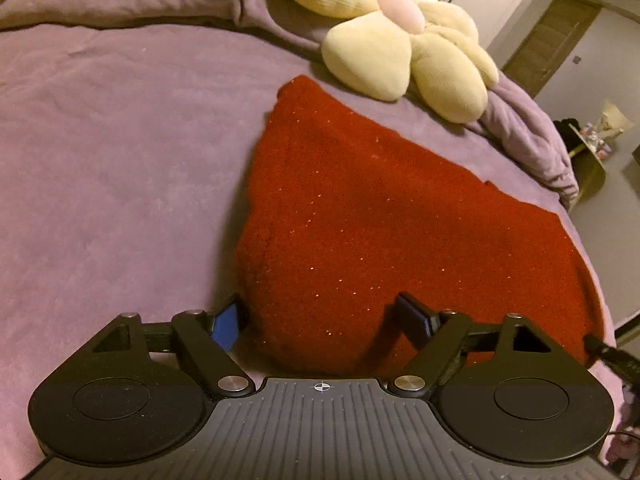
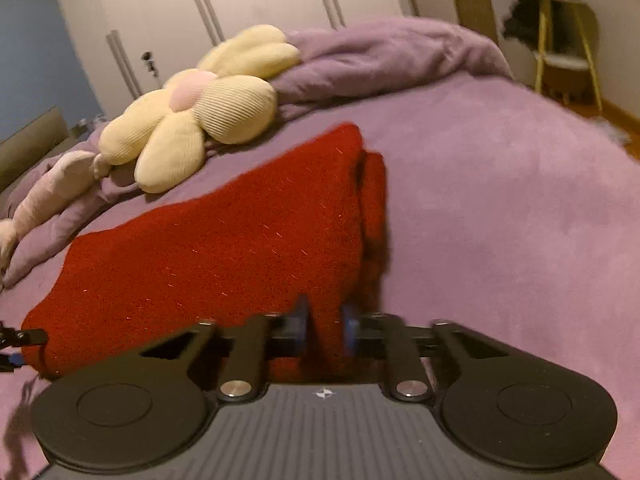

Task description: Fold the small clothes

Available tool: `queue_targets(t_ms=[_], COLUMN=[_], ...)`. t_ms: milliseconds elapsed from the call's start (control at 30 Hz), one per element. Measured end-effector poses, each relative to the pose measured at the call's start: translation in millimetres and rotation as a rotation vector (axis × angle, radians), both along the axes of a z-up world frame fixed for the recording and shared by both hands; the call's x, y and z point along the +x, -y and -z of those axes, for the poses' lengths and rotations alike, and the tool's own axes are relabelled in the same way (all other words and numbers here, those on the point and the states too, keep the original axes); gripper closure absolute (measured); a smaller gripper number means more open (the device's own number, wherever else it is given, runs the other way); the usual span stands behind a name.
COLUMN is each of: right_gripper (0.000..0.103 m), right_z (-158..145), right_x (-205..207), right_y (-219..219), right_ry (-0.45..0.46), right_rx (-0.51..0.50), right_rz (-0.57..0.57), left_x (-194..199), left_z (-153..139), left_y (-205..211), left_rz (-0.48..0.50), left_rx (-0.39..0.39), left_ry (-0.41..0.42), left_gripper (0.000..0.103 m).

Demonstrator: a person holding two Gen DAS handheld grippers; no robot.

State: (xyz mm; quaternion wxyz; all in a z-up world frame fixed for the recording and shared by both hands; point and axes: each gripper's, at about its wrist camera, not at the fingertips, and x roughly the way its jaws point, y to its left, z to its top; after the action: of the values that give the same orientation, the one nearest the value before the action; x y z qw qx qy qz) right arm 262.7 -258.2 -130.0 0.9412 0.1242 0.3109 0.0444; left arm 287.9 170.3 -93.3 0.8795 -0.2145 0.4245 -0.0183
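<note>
While the red knit garment (image 1: pixel 384 216) lies spread on the purple bedspread (image 1: pixel 120 160), just in front of the yellow flower cushion (image 1: pixel 408 52), both claws work at the hem farthest from that cushion. The right gripper (image 2: pixel 325 328) is pinched shut on a ridge of the red knit, the blue pads pressing cloth from both sides. The left gripper (image 1: pixel 324 320) stands wide, its fingers straddling the near corner; whether either pad touches the wool is hard to say, since the fabric bulges up between them.

I judge the piece soft, thick and fairly light, with a fuzzy, grippy surface unlikely to slip. It will sag and stretch rather than hold a crease, so the sensible holds are the two corners away from the cushion, lifted evenly and carried toward it.
</note>
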Motion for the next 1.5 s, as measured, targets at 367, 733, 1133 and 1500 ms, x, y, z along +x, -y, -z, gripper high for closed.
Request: queue_targets(t_ms=[367,733,1133,1500], right_gripper=[0.091,0.091,0.098,0.097], right_z=[1,-21,11,16], right_x=[-12,-15,-7,-1], right_y=[-16,-131,-203,-213], right_ry=[-0.004,0.163,0.149,0.135], right_rx=[-0.4,-0.367,-0.413,-0.356], right_rz=[0.181,-0.127,-0.184,-0.218], left_x=[-7,-23,9,18], left_z=[-5,7,38,55], left_y=[-15,-52,-55,-62], left_rz=[-0.002,-0.146,-0.153,-0.174], left_rx=[-0.018,-0.208,-0.433,-0.548], left_ry=[0.043,0.029,0.007,-0.019], left_gripper=[0.069,0.011,0.035,0.065])
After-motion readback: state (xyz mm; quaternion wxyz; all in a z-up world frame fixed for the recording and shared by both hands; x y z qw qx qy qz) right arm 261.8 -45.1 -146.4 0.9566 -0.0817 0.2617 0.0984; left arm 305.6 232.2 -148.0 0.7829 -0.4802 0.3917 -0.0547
